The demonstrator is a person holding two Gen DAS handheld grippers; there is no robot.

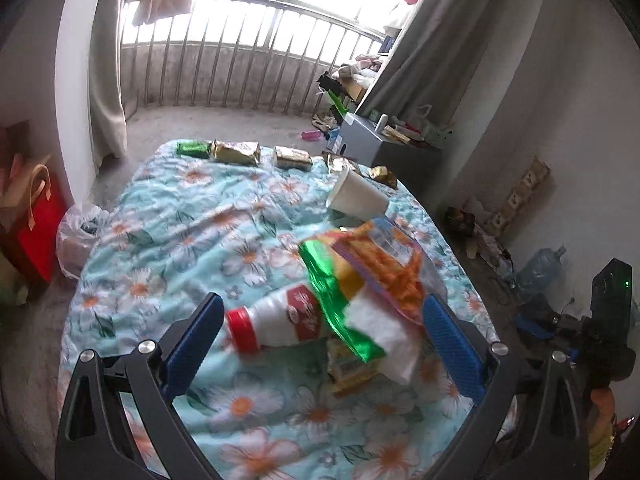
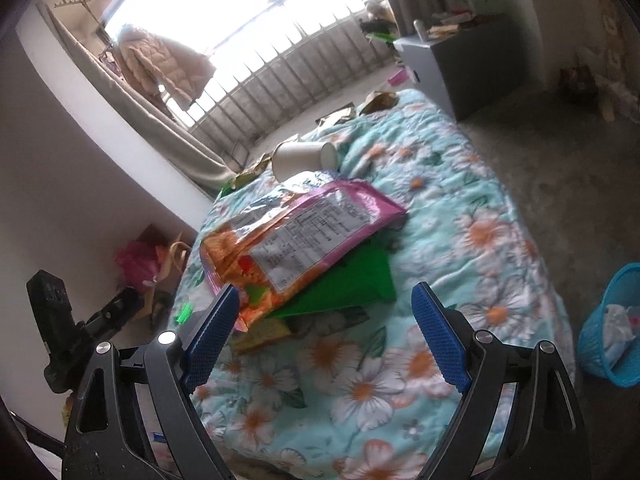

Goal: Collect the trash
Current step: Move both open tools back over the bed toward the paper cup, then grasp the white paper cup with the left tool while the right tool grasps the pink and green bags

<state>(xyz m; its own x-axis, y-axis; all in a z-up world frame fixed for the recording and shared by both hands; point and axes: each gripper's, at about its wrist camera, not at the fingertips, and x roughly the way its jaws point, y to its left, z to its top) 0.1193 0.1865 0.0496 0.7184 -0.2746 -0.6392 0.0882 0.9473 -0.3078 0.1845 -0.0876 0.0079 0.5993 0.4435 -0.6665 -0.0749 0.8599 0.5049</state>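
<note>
A trash pile lies on the flowered quilt [image 1: 172, 240]: a white bottle with a red cap [image 1: 276, 324], a green wrapper [image 1: 336, 300], an orange snack bag [image 1: 388, 272] and white paper [image 1: 384, 336]. My left gripper [image 1: 324, 344] hovers open just in front of the pile, touching nothing. A paper cup [image 1: 356, 196] lies on its side behind it. In the right wrist view the snack bag [image 2: 304, 236] rests on the green wrapper [image 2: 352, 284], with the cup [image 2: 300, 158] beyond. My right gripper [image 2: 328, 340] is open and empty, short of the pile.
Gold wrappers [image 1: 236, 152] and a small green one [image 1: 194, 148] line the quilt's far edge. A blue basket [image 2: 616, 320] holding rubbish stands on the floor at the right. A grey cabinet [image 1: 372, 140], a red bag [image 1: 36, 236] and a plastic bag [image 1: 76, 236] flank the bed.
</note>
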